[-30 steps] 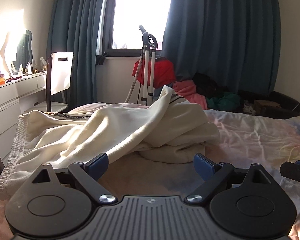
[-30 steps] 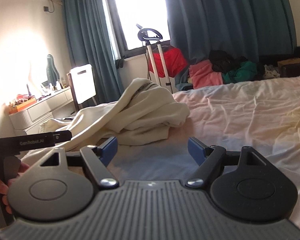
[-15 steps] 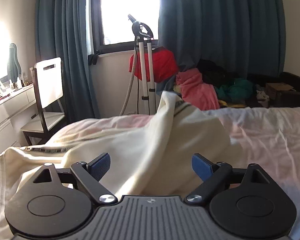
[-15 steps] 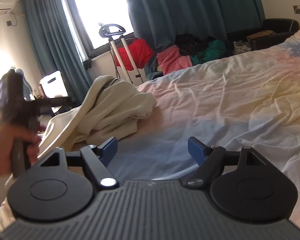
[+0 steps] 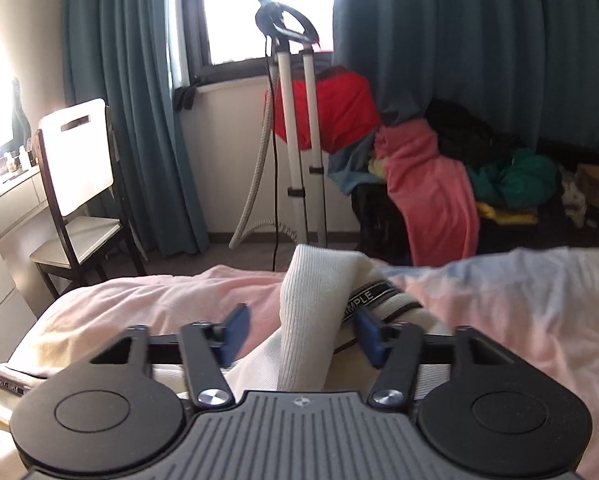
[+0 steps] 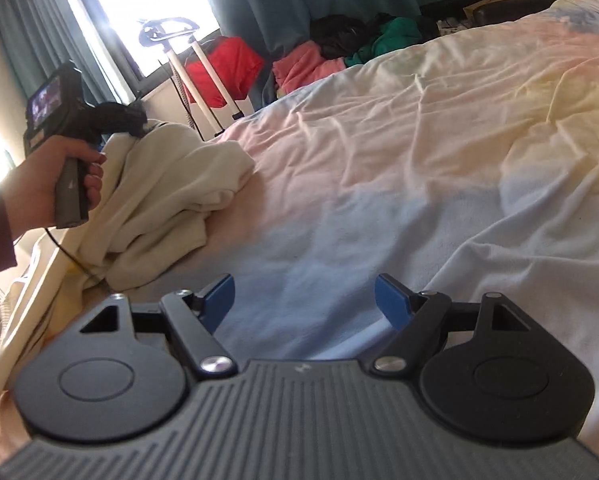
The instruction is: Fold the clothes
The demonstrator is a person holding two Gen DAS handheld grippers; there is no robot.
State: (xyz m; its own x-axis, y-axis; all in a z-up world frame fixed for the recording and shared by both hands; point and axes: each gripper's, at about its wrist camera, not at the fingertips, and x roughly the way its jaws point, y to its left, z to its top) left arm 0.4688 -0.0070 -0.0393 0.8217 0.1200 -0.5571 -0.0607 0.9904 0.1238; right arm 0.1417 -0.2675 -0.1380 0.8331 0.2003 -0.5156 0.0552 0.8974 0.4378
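Cream ribbed cuff point(image 5: 315, 308) of the garment point(image 6: 159, 192) is raised between the blue pads point(image 5: 235, 332) of the left gripper point(image 5: 301, 334); jaws apart, nothing clamped yet, presumably positioned for a pinch. Garment lies heaped at the near left of the bed point(image 6: 439, 140). Right gripper point(image 6: 303, 300) is held over bare sheet, jaws apart. A woven band point(image 5: 369, 296) reads "…IMPLE"; first letters hidden.

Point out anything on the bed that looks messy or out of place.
The cream garment lies crumpled in a heap at the bed's edge, not laid flat. One ribbed band stands up between the open left gripper's fingers. The right gripper is open over bare sheet.
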